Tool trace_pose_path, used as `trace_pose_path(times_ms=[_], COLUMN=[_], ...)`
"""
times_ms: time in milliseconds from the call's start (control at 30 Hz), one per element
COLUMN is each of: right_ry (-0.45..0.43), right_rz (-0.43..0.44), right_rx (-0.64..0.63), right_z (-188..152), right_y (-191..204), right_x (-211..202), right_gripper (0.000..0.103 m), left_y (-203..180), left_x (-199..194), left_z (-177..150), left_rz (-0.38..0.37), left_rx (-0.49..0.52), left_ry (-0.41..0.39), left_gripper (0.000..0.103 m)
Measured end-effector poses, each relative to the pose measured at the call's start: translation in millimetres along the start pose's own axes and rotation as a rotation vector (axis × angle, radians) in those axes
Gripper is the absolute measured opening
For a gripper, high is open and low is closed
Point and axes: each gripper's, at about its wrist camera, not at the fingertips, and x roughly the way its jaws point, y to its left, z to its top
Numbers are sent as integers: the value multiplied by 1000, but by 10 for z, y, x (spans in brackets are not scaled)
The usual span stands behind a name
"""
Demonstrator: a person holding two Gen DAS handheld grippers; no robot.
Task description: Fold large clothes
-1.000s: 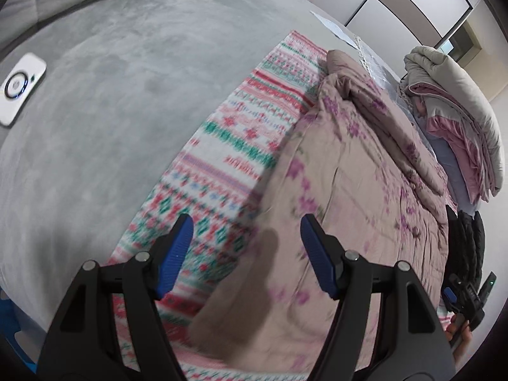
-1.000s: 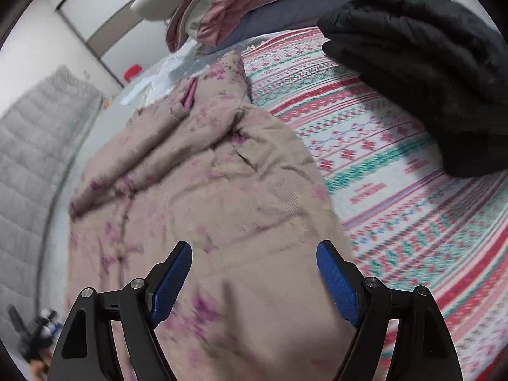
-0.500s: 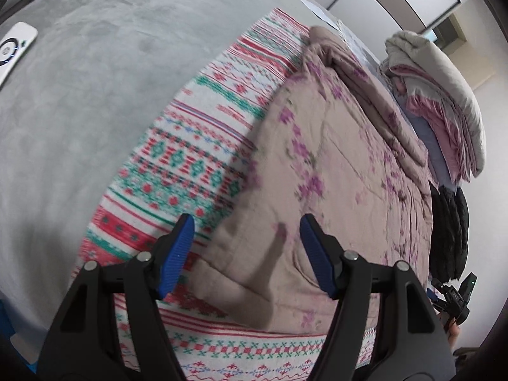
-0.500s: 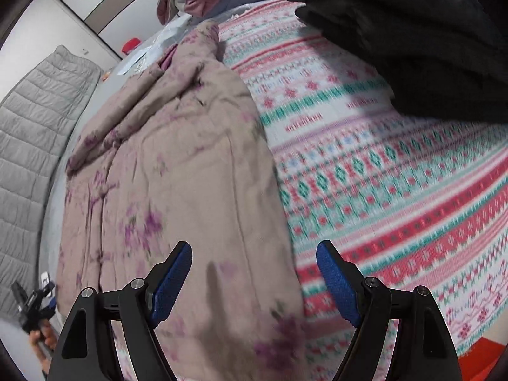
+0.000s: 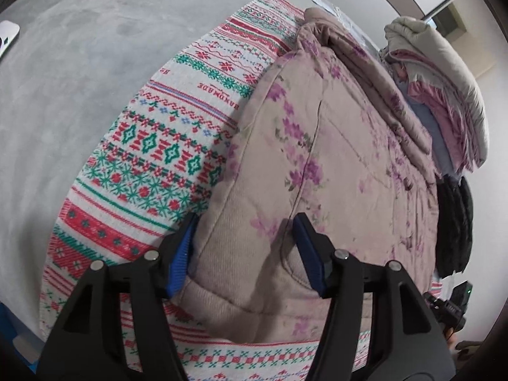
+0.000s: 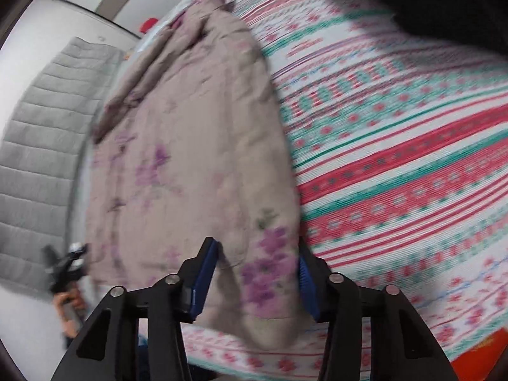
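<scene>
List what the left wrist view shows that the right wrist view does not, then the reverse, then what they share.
Only the left wrist view: a white device at the edge of the grey surface, and a pile of folded bedding.

Only the right wrist view: a grey quilted panel and a red object far back.

Both: the floral padded garment lying on the patterned blanket, with a near corner between closing jaws, the left gripper on one, the right gripper on the other.

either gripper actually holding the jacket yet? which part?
Not firmly yet. Both are closing on the floral padded jacket at its near hem: left gripper over one corner, right gripper over the other. Whether the pads press the cloth cannot be told.
</scene>
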Motion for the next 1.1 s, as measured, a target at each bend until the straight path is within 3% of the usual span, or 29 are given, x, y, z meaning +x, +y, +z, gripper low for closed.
trace_pose_path(times_ms=[67,133,267,300,367,467,533,600,633,667,733,900,1000,1100], right_ry=[9,8,-40,-42,-12,18,14,-6,-22,-38,-110,-323,-381,-446], right_rz=[-21,-37,48,51,23,-28,-31,-30,-20,-23,-21,82,76,150], right_rx=[-15,-30,-54,-55,-47,-73,-87,-84,-85,-93,-109,-77,-67,-58], right_z=[-3,-14,-5,-6,-4,-28,-28,-27,-22,-28,-19,25,-35,-229], right_y=[19,56,139,132,88,99,109,126,132,148,207,267,327,296], right_x=[38,52,-74,-93,-32,58,39,37,9,-20,-195,-780,-981,-1323], right_gripper=[48,48,45,45,45,45,45,30,21,18,16,14,14,14], left_y=[-22,-106,-215,-217,-233,-302,-350,-374,-387,-411,-481,-668,-751,-792], left_x=[8,-15,-69,-44,26,95,86,31,-6,-57,-217,-690,-981,-1231], left_z=[-18,-33,-46,-46,-57,-96,-111,-106,-102,-97,-90,-196,-406,-684], left_rz=[-2,13,8,7,3,55,82,76,72,72,65,-1,-52,-91], left_rx=[1,40,72,67,68,106,128,113,105,100,91,58,32,40], left_ry=[-4,-12,-31,-24,-2,-4,-19,-34,-43,-55,-83,-159,-172,-192], left_gripper=[60,34,33,36,44,44,27,22,20,20,18,17,16,16])
